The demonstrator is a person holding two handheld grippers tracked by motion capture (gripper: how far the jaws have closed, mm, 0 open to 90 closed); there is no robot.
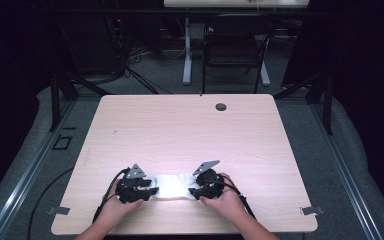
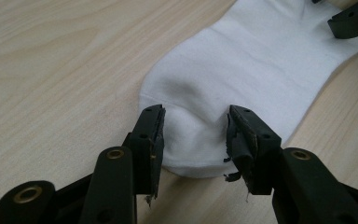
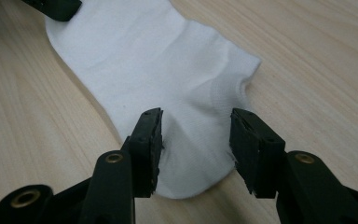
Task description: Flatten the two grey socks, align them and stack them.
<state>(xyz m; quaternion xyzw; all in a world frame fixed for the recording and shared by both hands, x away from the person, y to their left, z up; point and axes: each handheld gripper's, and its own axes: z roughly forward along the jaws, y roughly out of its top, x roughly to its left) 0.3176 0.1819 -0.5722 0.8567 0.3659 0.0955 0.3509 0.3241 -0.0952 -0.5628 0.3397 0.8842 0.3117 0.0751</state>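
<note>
Tools first: I have 2, and both stand wide open, gripping nothing. On the pale wooden table (image 1: 190, 130), near my edge, lies a white sock (image 2: 242, 79), flat and stretched between them. I see my left tool (image 2: 195, 135) straddling one rounded end, my right tool (image 3: 196, 135) straddling the other, jaws either side of the fabric without pinching it.

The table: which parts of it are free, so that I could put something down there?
The table is bare from the white sock up to the far edge with its round grommet, and at both sides. It is crowded only near the front edge, where the left gripper and right gripper straddle the sock's ends, jaws open.
</note>
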